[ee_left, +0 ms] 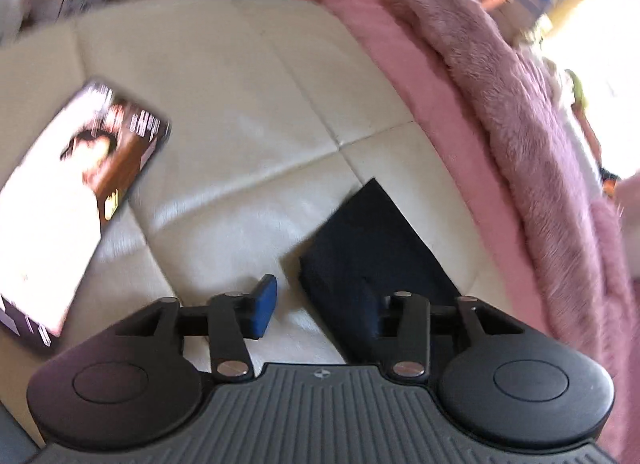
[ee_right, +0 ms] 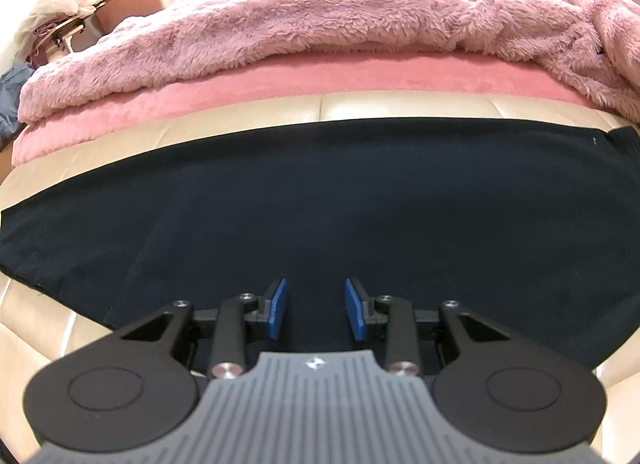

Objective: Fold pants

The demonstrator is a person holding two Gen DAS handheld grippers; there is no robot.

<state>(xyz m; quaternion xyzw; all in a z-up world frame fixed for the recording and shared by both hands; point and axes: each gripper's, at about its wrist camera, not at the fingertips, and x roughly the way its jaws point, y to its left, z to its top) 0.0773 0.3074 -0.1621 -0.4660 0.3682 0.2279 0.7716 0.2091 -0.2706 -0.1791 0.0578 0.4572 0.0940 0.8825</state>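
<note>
Pants (ee_right: 320, 199) are lying flat mid-fold while both claws, left (ee_left: 320, 308) and right (ee_right: 316, 310), are hovering part-open and empty, needing a fresh edge grasp.

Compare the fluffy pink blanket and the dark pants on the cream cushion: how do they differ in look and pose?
The blanket is pink with a long shaggy pile; the pants are dark navy, almost black, and smooth. The blanket lies bunched in thick rumpled folds at the back; the pants lie spread flat across the cushion. Both are soft cloth, and neither is held by a gripper.
</note>
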